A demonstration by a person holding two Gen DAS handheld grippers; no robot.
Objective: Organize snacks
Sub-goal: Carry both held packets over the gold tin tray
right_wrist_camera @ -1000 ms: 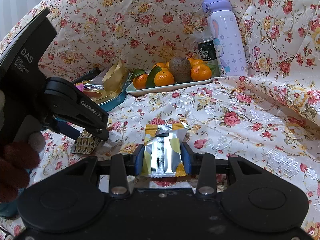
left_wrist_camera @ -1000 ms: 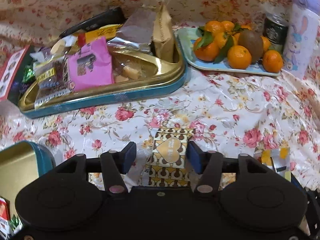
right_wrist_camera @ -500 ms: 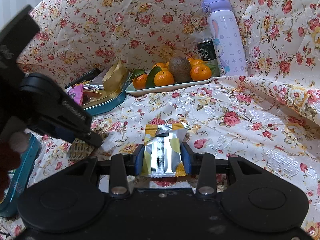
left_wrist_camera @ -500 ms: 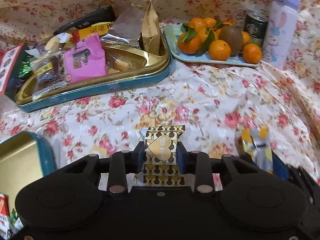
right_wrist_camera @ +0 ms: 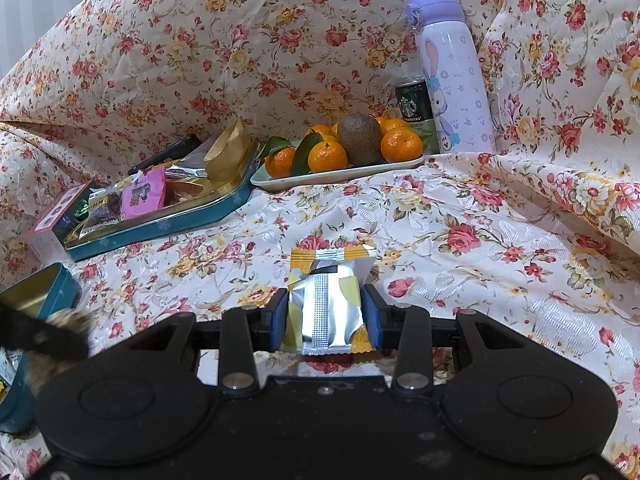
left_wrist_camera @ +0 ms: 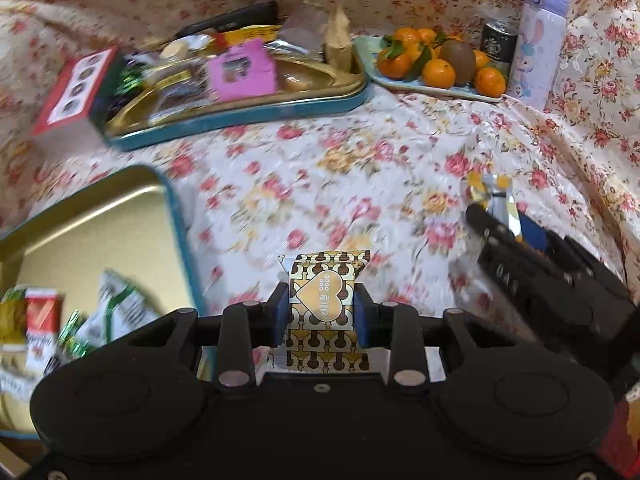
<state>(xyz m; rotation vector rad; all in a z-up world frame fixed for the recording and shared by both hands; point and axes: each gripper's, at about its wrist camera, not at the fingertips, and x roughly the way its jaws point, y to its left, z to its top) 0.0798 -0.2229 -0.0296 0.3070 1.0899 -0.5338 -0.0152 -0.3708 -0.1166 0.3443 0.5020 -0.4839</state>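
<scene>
My left gripper [left_wrist_camera: 321, 316] is shut on a gold and brown heart-print snack packet [left_wrist_camera: 324, 300], held above the floral cloth beside a teal tin with a gold inside [left_wrist_camera: 92, 216] that holds several wrapped snacks [left_wrist_camera: 44, 328]. My right gripper [right_wrist_camera: 327, 318] is shut on a silver and yellow snack packet [right_wrist_camera: 328, 300]; it also shows in the left wrist view [left_wrist_camera: 494, 200]. A second teal tin [left_wrist_camera: 256, 100] full of snack packets lies further back; in the right wrist view it sits at left [right_wrist_camera: 160, 224].
A pale tray of tangerines and a kiwi [right_wrist_camera: 340, 152] stands at the back. A Starbucks can [right_wrist_camera: 414, 100] and a lilac bottle [right_wrist_camera: 452, 76] stand behind it. A red and white box [left_wrist_camera: 76, 88] lies left of the far tin. Floral cloth rises at back and right.
My left gripper closed on the heart-print packet, lifted it and swung left toward the near teal tin. My right gripper stayed still, holding the silver packet.
</scene>
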